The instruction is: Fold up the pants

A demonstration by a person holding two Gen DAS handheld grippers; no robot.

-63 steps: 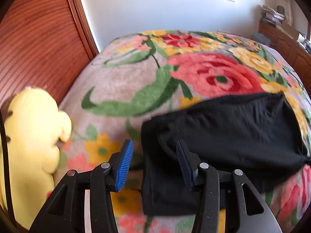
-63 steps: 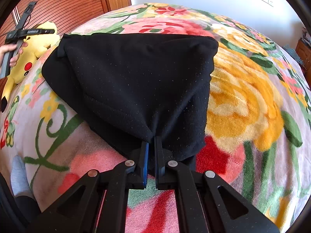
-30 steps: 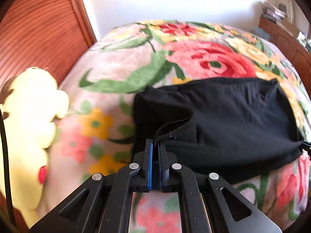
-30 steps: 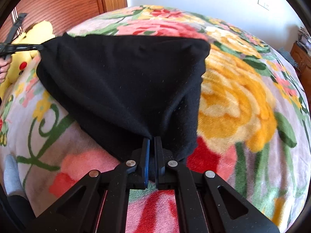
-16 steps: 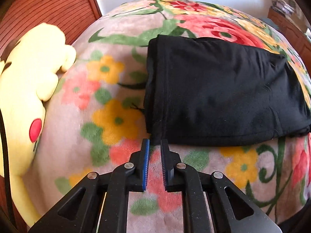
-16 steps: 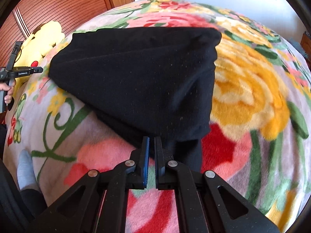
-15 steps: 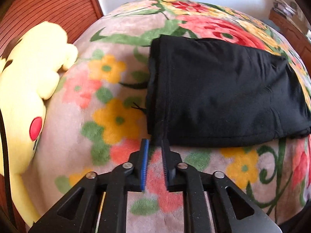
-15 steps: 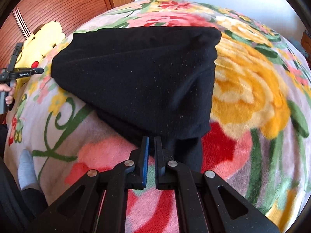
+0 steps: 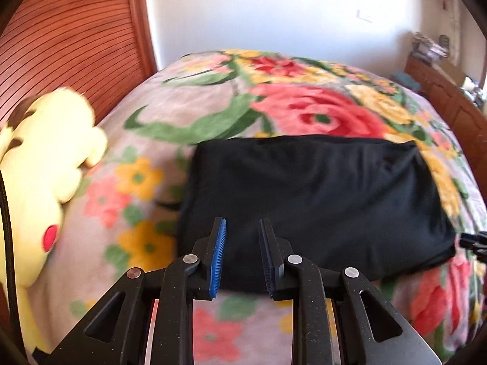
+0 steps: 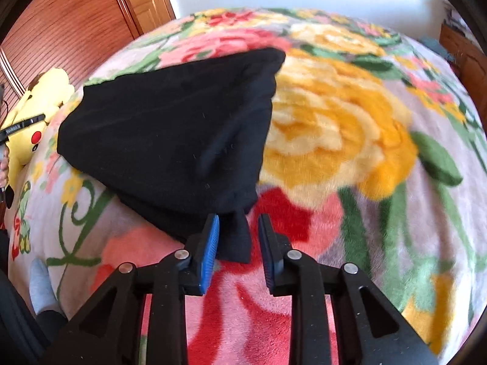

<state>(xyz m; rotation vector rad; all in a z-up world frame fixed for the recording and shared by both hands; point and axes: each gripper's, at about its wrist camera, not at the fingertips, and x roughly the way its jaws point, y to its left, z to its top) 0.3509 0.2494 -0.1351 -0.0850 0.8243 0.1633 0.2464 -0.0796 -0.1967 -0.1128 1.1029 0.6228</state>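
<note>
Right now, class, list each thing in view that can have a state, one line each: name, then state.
Black pants: folded, lying on the floral blanket.
Left gripper: jaws opening, gripping nothing.
Right gripper: jaws opening, pants corner between them, unpressed.
Yellow plush toy: lying beside the pants, apart.

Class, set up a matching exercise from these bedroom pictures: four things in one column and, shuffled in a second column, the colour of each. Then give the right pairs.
Things:
1. pants
2. plush toy
3. pads of the right hand-held gripper
4. big flower beside the pants

Colours:
A. blue
B. orange-yellow
C. black
D. pale yellow

Pairs: 1-C, 2-D, 3-A, 4-B
</note>
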